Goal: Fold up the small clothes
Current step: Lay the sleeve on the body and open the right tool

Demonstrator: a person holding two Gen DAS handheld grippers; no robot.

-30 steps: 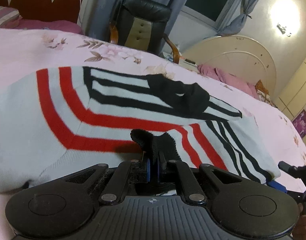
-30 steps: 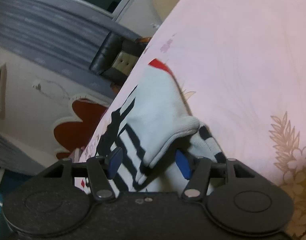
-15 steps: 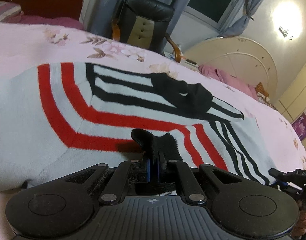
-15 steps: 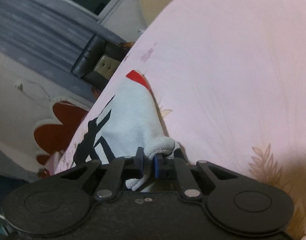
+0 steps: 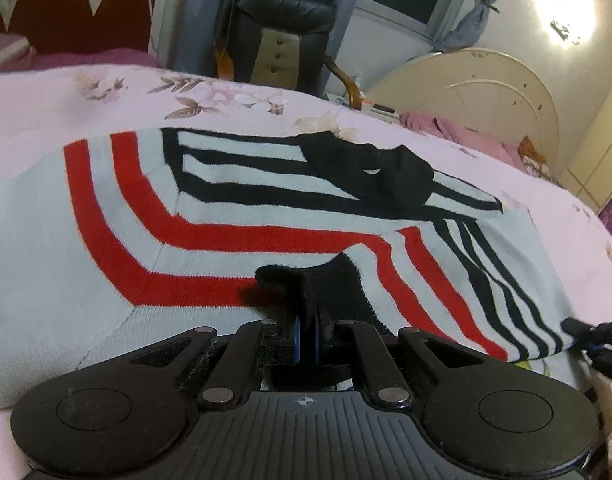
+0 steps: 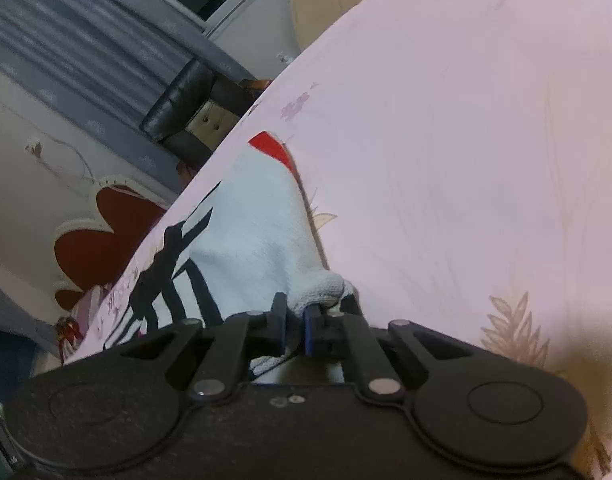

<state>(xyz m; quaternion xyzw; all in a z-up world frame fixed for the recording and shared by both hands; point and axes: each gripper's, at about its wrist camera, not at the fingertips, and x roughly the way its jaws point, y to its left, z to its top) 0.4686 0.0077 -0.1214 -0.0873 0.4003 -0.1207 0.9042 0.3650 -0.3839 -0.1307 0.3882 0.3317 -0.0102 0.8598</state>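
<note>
Both tools [image 5: 306, 334] [image 6: 294, 326] clamped on sweater [image 5: 226, 216]

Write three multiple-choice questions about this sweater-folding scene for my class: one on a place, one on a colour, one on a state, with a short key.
1. Where does the sweater lie?
A. on the pink bedspread
B. on the black chair
C. on the floor

2. Which stripe colours does the sweater have?
A. blue and green
B. red and black
C. yellow only

3. What are the right tongs doing?
A. standing wide open
B. pinching the sweater's white ribbed edge
C. holding a pillow

Key:
1 A, pink floral cloth shows on every side of it.
2 B, red bands and black bands cross the pale knit.
3 B, the pads have just closed on the white edge; the left tongs pinch a black part.
</note>
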